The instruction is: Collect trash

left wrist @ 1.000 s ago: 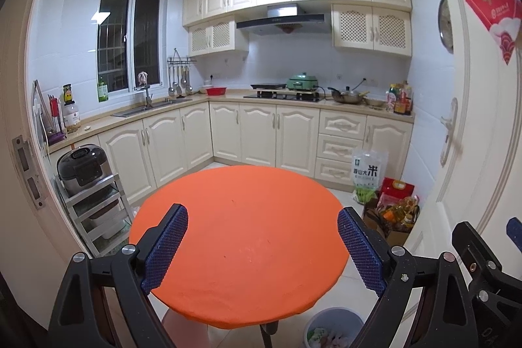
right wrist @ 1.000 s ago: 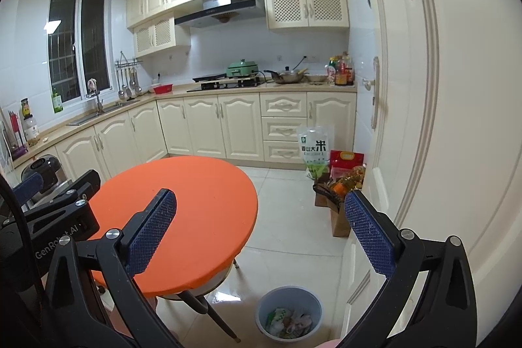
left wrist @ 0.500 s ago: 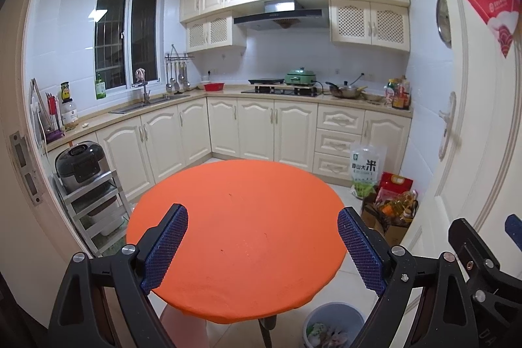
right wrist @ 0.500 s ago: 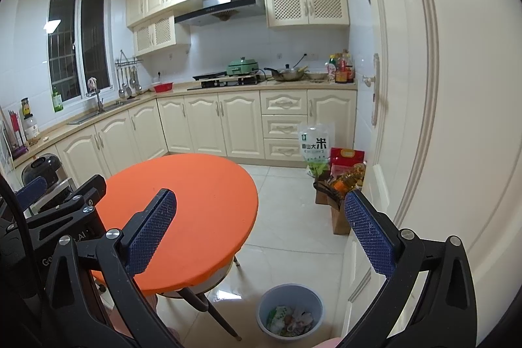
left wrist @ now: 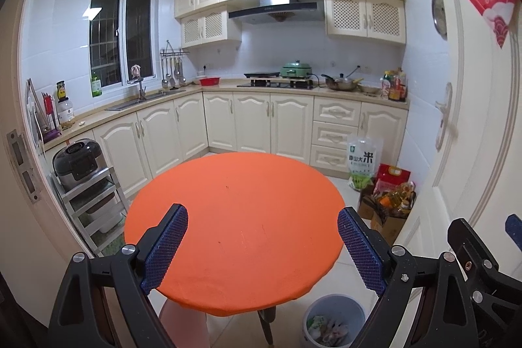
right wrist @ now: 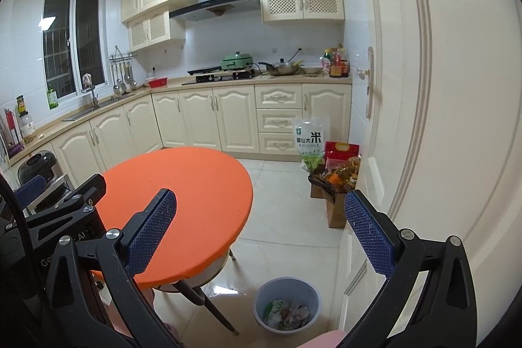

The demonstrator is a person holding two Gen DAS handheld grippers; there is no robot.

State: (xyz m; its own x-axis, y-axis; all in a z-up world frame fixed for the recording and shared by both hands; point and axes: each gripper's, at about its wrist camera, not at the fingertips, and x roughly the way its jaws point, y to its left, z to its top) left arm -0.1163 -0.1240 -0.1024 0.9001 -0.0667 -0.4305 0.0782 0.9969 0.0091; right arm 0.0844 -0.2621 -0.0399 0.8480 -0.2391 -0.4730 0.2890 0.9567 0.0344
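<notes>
While nothing lay on the orange tabletop (left wrist: 235, 217), hovered above it with left tongs (left wrist: 262, 243) spread wide and empty, right tongs (right wrist: 261, 230) likewise released, probably since the trash (right wrist: 287, 313) already sat inside the bin (right wrist: 261, 295) on the floor.

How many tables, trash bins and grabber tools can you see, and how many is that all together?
Orange table: 1
Trash bin, with trash inside: 1
Grabber tools: 2, the left gripper and the right gripper, both open with nothing between the fingers
Total: 4
</notes>
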